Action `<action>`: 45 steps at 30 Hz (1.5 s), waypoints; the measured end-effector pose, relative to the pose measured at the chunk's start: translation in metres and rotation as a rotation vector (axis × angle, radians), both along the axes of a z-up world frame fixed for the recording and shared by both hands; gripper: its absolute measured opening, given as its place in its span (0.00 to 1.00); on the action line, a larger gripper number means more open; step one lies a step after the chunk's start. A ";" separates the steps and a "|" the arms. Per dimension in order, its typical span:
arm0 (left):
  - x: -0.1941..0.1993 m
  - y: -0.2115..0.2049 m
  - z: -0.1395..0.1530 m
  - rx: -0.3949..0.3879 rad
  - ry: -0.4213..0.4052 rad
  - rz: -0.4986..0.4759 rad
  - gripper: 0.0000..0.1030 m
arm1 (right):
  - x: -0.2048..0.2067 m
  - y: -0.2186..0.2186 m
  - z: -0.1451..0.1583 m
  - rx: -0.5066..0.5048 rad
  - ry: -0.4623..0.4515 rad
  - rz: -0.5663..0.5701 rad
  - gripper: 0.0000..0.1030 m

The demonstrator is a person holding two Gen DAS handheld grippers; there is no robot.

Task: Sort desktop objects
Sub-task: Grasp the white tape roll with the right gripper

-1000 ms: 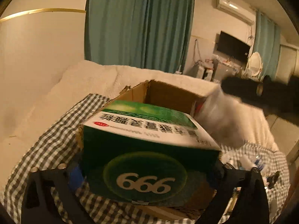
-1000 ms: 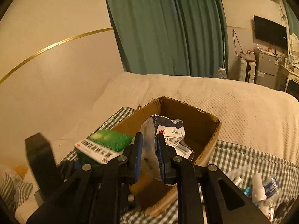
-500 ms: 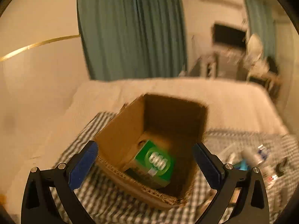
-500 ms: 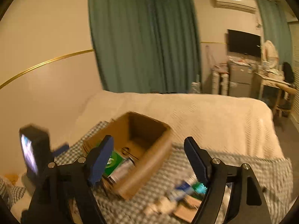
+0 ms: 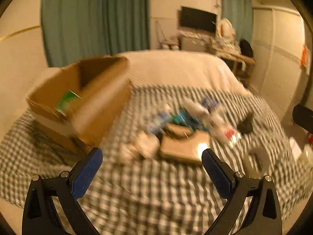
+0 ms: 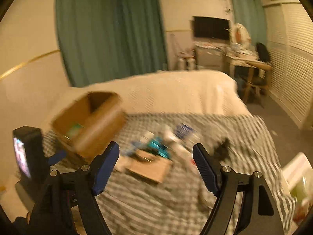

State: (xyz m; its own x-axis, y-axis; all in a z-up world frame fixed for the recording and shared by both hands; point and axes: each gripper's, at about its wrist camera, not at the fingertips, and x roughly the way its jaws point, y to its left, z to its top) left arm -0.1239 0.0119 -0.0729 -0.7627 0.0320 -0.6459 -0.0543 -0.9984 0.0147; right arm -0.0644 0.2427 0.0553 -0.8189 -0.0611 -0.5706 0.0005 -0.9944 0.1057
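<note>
Both tools are spread wide and hold nothing: the left tool [image 5: 151,157] and right tool [image 6: 155,153] sit at lower centre of their frames, pointed at a blurred pile of small objects [image 5: 187,121]. The cardboard box [image 5: 84,98], left of frame, holds a green carton [image 5: 67,99]. Best to choose one object, centre it between the fingers, then close. A checked cloth [image 5: 137,186] covers the bed [image 5: 176,68]; teal curtains [image 6: 109,33] hang behind.
</note>
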 end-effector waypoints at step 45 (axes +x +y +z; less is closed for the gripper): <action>-0.028 0.028 -0.077 -0.117 -0.018 0.184 1.00 | -0.078 0.065 -0.172 0.013 -0.268 -0.077 0.25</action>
